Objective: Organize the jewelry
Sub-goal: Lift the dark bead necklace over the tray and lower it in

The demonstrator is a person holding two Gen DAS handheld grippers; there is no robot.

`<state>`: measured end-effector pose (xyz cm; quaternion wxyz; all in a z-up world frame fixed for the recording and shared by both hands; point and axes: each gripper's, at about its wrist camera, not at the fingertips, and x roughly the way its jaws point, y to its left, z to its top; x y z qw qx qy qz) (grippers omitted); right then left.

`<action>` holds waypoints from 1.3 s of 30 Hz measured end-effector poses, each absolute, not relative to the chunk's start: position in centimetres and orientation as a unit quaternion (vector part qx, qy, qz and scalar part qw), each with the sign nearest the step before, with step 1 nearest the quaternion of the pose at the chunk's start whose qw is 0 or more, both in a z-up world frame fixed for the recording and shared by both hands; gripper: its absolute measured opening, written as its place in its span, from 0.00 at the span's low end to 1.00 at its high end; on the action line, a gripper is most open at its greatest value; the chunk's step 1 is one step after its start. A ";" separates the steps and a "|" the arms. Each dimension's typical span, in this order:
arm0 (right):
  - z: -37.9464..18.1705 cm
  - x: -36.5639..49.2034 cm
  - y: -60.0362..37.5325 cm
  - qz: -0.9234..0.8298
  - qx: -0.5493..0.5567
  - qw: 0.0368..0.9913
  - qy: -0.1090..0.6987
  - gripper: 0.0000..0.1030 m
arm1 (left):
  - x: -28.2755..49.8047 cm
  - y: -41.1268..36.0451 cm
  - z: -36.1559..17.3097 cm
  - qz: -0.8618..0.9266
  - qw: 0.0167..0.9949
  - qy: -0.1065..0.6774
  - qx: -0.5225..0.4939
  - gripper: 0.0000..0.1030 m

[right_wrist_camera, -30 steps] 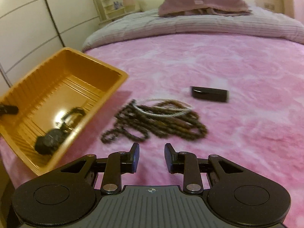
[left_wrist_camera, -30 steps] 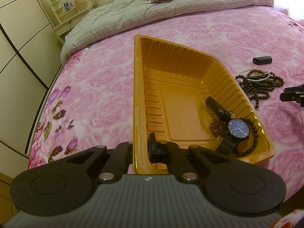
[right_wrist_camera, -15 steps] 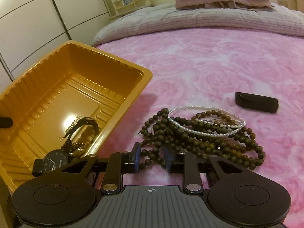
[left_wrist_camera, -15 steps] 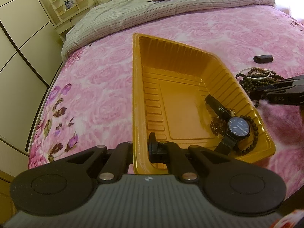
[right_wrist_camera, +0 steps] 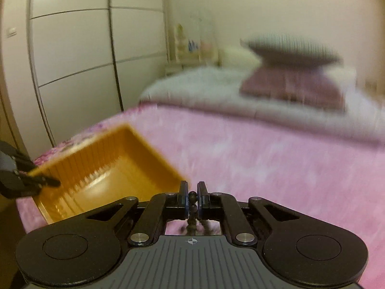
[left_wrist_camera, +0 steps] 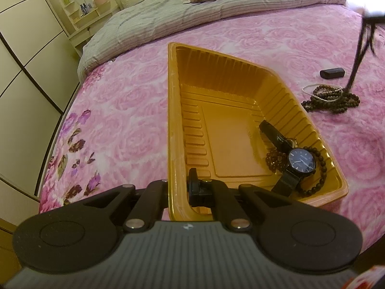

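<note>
An orange plastic tray (left_wrist_camera: pixel 173 120) lies on the pink bedspread. My left gripper (left_wrist_camera: pixel 180 185) is shut on its near wall, one finger inside and one outside. In the tray's right corner sit a black watch (left_wrist_camera: pixel 302 162) and a dark bead bracelet (left_wrist_camera: pixel 322 171). My right gripper (right_wrist_camera: pixel 193 189) is shut on a dark wooden bead necklace (right_wrist_camera: pixel 192 196). In the left wrist view that strand (left_wrist_camera: pixel 358 55) hangs taut from the raised gripper (left_wrist_camera: pixel 374 14) down to the bead pile (left_wrist_camera: pixel 336 101) on the bed. A pearl strand (left_wrist_camera: pixel 310 86) lies on the pile.
A small black box (left_wrist_camera: pixel 332 73) lies on the bedspread beyond the beads. Pillows and a striped grey quilt (left_wrist_camera: pixel 216 7) cover the head of the bed. Wardrobe doors (right_wrist_camera: pixel 72 48) stand along the left, and the bed's edge runs just left of the tray.
My right gripper shut on the dark bead necklace and rose, pulling one end of the strand up off the bed. The left gripper and the tray stayed put.
</note>
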<state>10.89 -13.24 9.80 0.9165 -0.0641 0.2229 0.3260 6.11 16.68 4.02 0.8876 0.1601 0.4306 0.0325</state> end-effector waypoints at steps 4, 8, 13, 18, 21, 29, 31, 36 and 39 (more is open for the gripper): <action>14.5 10.4 -13.3 0.334 -0.102 0.920 0.177 0.07 | 6.2 16.6 4.1 0.032 0.888 0.429 0.163 0.02; 18.0 10.3 -12.8 0.344 -0.125 0.919 0.148 0.07 | 6.2 16.6 4.1 0.031 0.888 0.429 0.164 0.02; 21.6 10.1 -11.8 0.360 -0.139 0.916 0.111 0.07 | 6.2 16.6 4.0 0.031 0.888 0.429 0.164 0.02; 25.1 9.6 -10.7 0.380 -0.147 0.910 0.073 0.07 | 6.2 16.5 4.1 0.030 0.888 0.428 0.167 0.02; 27.0 9.2 -9.8 0.395 -0.147 0.905 0.053 0.06 | 6.3 16.5 4.1 0.030 0.887 0.428 0.167 0.02; 31.1 8.2 -6.2 0.437 -0.162 0.885 0.006 0.07 | 6.3 16.6 4.1 0.028 0.888 0.427 0.168 0.02; 30.9 8.4 -4.9 0.449 -0.168 0.878 0.011 0.07 | 6.3 16.5 4.1 0.028 0.888 0.427 0.168 0.02; 28.2 9.5 -1.8 0.468 -0.197 0.860 0.049 0.07 | 6.4 16.7 4.0 0.026 0.889 0.427 0.162 0.02; 26.2 10.6 -0.3 0.480 -0.198 0.851 0.084 0.07 | 6.3 16.8 4.0 0.026 0.889 0.427 0.161 0.02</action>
